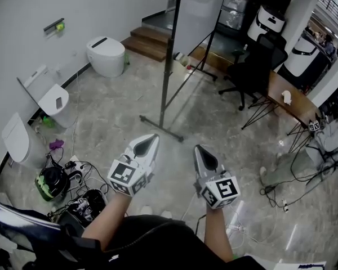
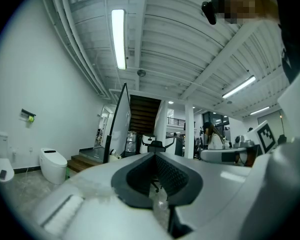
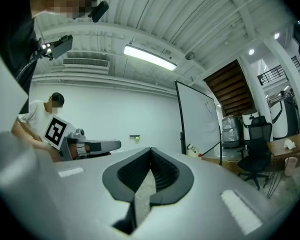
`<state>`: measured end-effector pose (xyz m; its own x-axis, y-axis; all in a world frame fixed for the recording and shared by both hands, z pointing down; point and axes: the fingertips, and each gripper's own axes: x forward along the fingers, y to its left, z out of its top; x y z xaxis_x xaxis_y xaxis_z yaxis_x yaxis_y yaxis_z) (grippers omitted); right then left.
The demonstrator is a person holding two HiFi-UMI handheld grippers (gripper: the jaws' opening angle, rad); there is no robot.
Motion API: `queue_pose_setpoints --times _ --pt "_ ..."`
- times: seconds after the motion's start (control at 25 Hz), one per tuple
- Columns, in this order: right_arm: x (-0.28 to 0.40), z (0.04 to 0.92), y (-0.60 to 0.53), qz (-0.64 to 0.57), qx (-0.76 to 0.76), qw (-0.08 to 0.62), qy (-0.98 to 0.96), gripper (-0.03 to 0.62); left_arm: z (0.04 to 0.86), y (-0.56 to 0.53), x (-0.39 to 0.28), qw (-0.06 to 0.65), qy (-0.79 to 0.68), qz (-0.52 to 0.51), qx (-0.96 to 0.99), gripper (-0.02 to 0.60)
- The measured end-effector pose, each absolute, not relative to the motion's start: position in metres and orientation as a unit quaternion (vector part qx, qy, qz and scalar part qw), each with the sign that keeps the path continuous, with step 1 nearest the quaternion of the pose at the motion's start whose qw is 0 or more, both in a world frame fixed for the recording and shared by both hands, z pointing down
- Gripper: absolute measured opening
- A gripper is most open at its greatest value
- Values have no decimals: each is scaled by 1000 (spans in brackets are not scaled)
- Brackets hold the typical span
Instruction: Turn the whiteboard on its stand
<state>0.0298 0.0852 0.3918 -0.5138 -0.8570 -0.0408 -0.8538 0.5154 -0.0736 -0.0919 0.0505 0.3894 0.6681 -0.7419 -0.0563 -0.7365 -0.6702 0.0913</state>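
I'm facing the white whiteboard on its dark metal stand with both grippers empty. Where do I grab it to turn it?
Probably the white whiteboard's lower rim near the dark upright, coming straight from your side. It stands almost edge-on to you, so that thin rim fits between opened jaws. The left gripper and right gripper are shut.

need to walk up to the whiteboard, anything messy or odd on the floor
Three toilets stand along the left wall, odd for a room with an office chair. Loose cables and gear sprawl on the floor at lower left, more cables at the right. The whiteboard itself stands upright.
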Motion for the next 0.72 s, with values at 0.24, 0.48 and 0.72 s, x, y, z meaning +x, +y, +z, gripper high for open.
queue_pose_setpoints --times 0.24,0.48,0.72 --pt "28 391 84 -21 -488 33 872 9 386 49 -92 30 -410 -44 911 2" --pt "29 391 80 -21 -485 34 874 9 388 46 -91 31 -416 -41 908 2" --pt "34 392 80 -20 -485 30 874 9 386 45 -87 31 -418 -40 907 2"
